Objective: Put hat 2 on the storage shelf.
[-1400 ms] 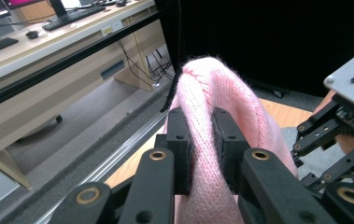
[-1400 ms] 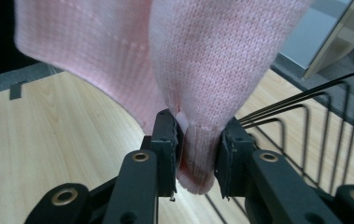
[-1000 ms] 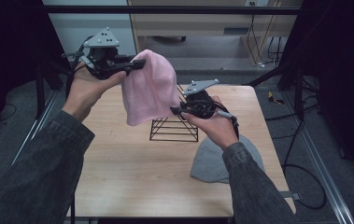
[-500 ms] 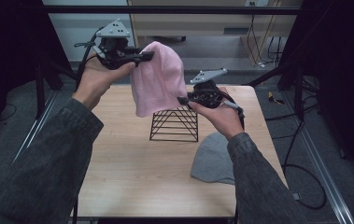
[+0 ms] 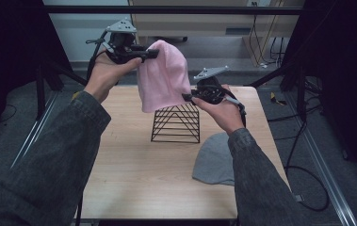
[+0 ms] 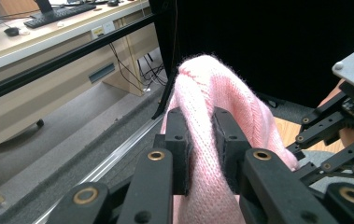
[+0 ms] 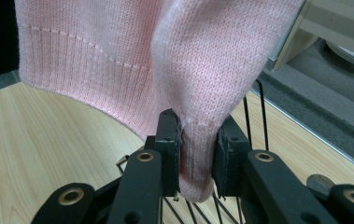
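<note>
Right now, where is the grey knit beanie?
In the high view the grey knit beanie lies flat on the wooden table, near its right edge, just right of the black wire rack and under the person's right forearm.

We see our right gripper (image 7: 198, 151) clamped on a fold at the rim of the pink knit hat (image 7: 132, 56) | hat hangs above the wooden table (image 7: 39, 154), ribbed band to the left | black wire rack (image 7: 254, 116) just behind and below the jaws
</note>
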Demonstrator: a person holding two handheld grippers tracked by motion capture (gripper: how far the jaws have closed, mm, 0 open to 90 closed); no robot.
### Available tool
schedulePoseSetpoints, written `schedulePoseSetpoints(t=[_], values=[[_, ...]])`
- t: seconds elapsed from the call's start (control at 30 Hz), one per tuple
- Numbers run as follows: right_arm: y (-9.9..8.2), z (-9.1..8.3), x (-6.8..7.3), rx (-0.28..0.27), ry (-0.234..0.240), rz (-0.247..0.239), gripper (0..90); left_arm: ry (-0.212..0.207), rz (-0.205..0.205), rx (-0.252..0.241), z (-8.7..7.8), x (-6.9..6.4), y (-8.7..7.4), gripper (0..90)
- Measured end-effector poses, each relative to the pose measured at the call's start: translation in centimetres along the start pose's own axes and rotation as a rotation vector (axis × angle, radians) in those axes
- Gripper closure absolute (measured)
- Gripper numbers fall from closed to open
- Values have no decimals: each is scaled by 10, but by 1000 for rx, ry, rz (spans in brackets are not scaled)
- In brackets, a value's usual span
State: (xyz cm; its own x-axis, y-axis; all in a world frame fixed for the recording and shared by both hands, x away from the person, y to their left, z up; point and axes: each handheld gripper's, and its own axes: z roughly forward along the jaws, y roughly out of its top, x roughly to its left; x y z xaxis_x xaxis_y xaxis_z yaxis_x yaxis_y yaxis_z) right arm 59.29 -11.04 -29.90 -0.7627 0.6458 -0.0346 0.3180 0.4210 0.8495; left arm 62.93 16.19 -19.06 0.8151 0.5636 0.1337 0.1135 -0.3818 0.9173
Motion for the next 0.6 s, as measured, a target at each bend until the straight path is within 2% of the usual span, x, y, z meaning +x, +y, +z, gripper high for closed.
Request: schedulePoseSetpoints(t=[0.27,0.4,0.6], values=[[-13,-1,-2,8,-5,17,749,-23,-7,1,14,-1,-4,775],[-21,-2,-3,7,-6,30,750,-22,12,10,20,-3,-5,773],[-31,1,-3,15,-14,42,750,-17,7,5,27,-4,-9,768]])
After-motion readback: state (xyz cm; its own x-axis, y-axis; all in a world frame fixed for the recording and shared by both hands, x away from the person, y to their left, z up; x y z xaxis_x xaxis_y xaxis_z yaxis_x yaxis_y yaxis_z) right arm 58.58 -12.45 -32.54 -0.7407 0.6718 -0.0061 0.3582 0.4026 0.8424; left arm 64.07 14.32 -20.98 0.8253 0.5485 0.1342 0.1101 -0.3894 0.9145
